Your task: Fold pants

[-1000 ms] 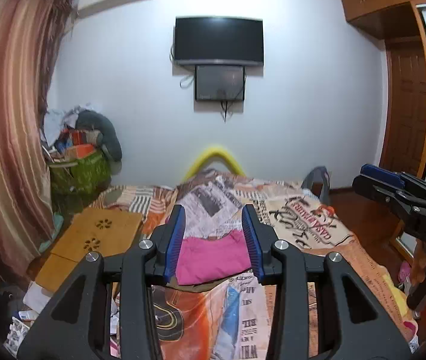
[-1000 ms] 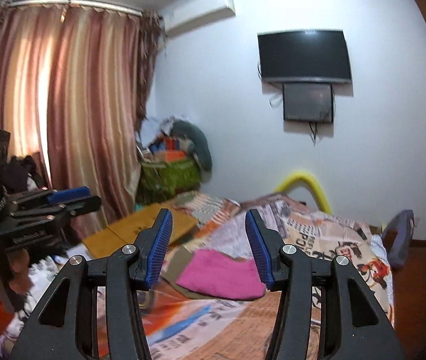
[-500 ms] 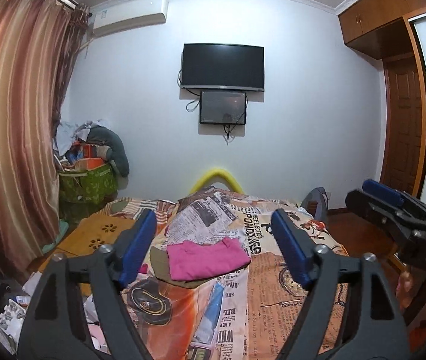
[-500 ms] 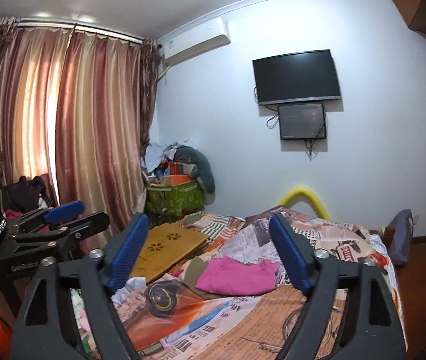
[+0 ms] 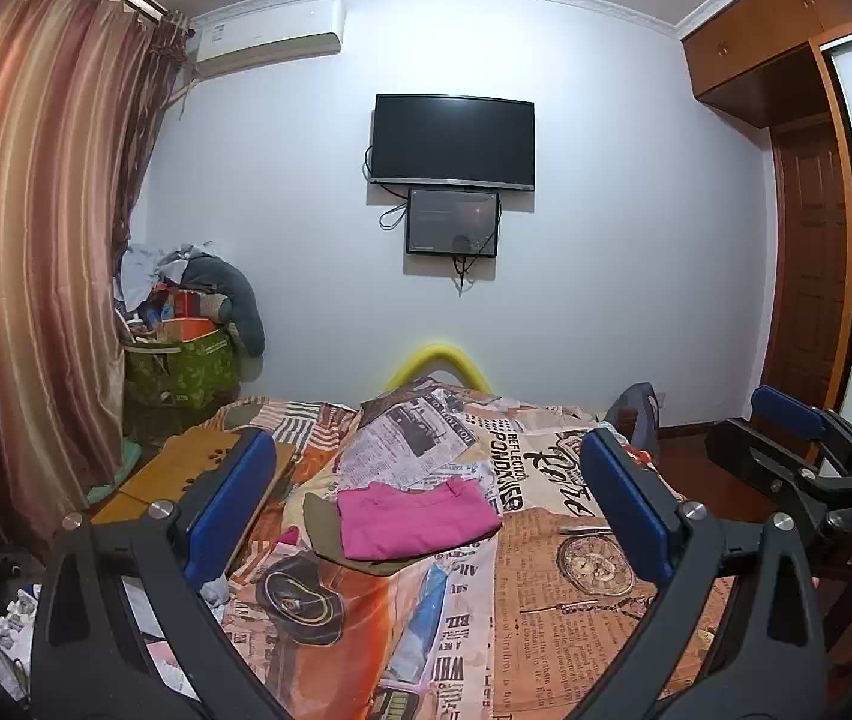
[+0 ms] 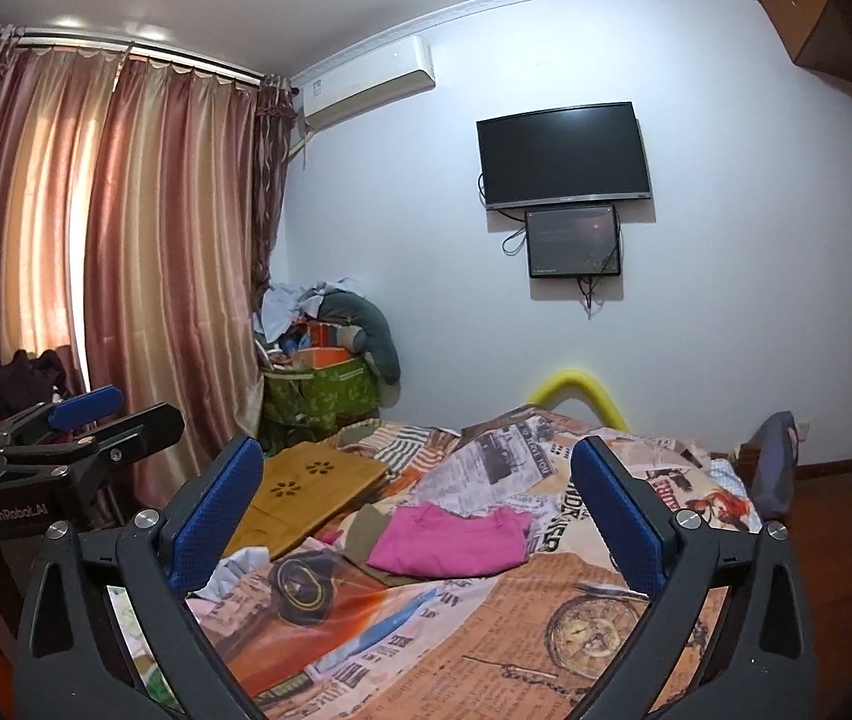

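Folded pink pants (image 5: pixel 417 516) lie on the bed with the newspaper-print cover (image 5: pixel 546 594), on top of an olive-green garment (image 5: pixel 321 519). They also show in the right wrist view (image 6: pixel 450 543). My left gripper (image 5: pixel 426 510) is wide open and empty, held back above the near part of the bed, well short of the pants. My right gripper (image 6: pixel 417 516) is wide open and empty too, at a similar distance. Each gripper shows at the edge of the other's view.
A wooden lap desk (image 6: pixel 312 489) lies on the bed's left side. A green bag piled with clothes (image 5: pixel 180 360) stands in the left corner by the curtain (image 5: pixel 30 276). A yellow bed rail (image 5: pixel 438 360), a TV (image 5: pixel 453 141) and a door (image 5: pixel 810 276) are further off.
Both grippers opened wide, pulled back from the pink pants and tilted up. The pants now look smaller and farther away.
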Tool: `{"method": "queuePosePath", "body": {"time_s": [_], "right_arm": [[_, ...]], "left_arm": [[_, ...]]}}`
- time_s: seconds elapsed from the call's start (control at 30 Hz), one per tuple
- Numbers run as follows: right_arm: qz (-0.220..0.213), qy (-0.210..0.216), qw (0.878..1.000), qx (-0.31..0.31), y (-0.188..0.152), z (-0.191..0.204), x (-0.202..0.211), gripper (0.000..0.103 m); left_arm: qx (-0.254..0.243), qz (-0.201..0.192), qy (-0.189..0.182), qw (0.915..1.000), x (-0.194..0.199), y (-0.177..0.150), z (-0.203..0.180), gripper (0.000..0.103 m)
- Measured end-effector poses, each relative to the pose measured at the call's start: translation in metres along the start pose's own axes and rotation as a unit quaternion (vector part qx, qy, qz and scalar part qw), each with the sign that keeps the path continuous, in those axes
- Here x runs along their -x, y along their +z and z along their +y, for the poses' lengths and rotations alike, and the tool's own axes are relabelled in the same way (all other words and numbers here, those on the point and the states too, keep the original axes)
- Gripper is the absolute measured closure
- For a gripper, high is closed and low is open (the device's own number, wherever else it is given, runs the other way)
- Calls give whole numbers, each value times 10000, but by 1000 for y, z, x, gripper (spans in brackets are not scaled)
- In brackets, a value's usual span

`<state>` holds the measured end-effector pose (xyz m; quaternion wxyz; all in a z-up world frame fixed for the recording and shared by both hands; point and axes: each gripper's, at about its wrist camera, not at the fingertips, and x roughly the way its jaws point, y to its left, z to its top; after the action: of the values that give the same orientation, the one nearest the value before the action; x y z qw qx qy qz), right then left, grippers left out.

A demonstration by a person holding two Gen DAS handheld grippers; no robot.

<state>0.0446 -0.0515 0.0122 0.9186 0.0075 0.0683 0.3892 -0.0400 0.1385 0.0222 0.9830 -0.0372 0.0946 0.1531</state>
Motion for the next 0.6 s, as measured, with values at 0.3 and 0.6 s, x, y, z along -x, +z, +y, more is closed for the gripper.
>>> {"method": "queuePosePath", "body": {"time_s": [0.3,0.6], "right_arm": [[10,3,10000,-23,-1,-1,3,1],[49,-25,10000,-83,-1,-3,4,1]], "left_arm": [[-62,37,-20,10000,-1,-4,-4,1],[-132,73,-71,9999,-2,-7,-8,1]]}}
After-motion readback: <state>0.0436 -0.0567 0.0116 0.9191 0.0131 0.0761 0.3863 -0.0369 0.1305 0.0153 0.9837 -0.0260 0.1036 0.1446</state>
